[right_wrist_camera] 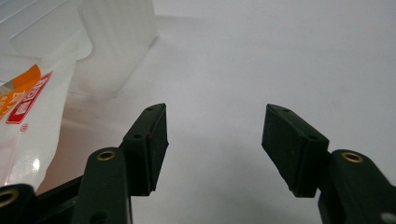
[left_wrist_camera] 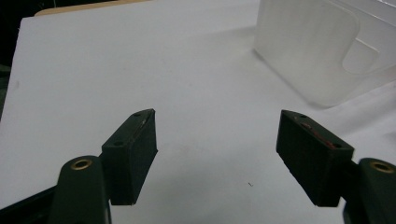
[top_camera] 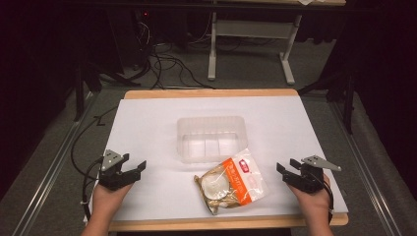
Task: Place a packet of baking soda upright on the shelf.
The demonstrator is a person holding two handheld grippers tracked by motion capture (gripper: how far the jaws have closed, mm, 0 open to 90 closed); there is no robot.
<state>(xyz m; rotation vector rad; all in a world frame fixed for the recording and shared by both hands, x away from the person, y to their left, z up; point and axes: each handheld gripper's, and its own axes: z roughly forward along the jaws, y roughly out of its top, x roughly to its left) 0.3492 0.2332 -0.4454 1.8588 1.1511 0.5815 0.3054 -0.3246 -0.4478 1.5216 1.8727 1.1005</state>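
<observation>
The snack bag [top_camera: 231,182] lies flat on the white sheet near the table's front edge, at about six o'clock from the middle of the sheet. It is a glossy, crinkled plastic pouch, orange and white with a small red label, and its clear lower part shows pale round pieces inside. Its upper corner sits just beside the front wall of the plastic tub [top_camera: 211,138], which stands at twelve o'clock from the bag: a frosted, see-through rectangular tub with rounded corners and faint ribs on its walls. In the right gripper view the bag's [right_wrist_camera: 23,102] shiny edge and the tub [right_wrist_camera: 116,42] lie at ten o'clock.

The right gripper [top_camera: 289,169] rests at three o'clock from the bag, well apart from it, its matt black jaws spread with nothing between them. The left gripper [top_camera: 135,166] sits at nine o'clock, jaws likewise spread over the bare sheet [top_camera: 157,118]. The wooden table [top_camera: 206,93] shows as a tan border.
</observation>
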